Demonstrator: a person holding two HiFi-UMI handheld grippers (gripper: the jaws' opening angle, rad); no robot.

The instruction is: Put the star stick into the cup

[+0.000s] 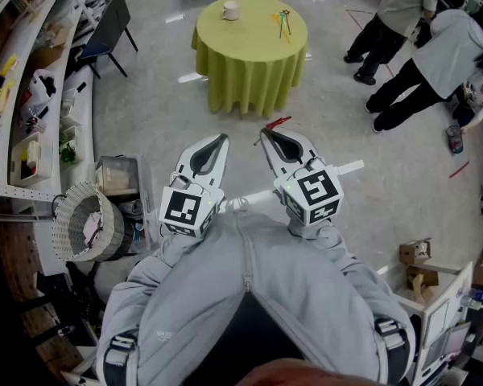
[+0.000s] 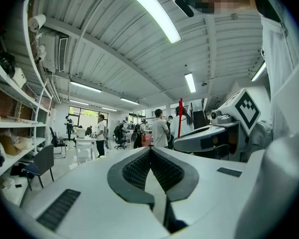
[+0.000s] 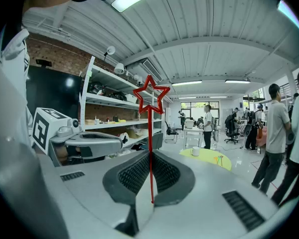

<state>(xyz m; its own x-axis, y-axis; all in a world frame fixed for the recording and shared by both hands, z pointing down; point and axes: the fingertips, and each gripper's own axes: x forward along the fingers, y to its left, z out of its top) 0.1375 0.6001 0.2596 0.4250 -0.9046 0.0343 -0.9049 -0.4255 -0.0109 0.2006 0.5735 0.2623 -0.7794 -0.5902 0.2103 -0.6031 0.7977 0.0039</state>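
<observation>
My right gripper (image 1: 265,133) (image 3: 150,153) is shut on a thin red star stick (image 3: 150,128), whose star head (image 3: 151,94) stands above the jaws; in the head view its red tip (image 1: 275,123) pokes out past the jaw ends. My left gripper (image 1: 223,139) (image 2: 150,149) is shut with nothing in it, held beside the right one at chest height. A white cup (image 1: 230,10) (image 3: 195,151) stands on the round table with the yellow-green cloth (image 1: 253,59) (image 3: 209,157), a few steps ahead. More coloured sticks (image 1: 283,22) lie on that table to the right of the cup.
A shelf rack (image 1: 28,103) with clutter lines the left side, with a black chair (image 1: 105,32) and a wicker basket (image 1: 88,222) near it. Two persons (image 1: 435,51) bend at the right. Cardboard boxes (image 1: 419,265) sit at the lower right. Grey floor lies between me and the table.
</observation>
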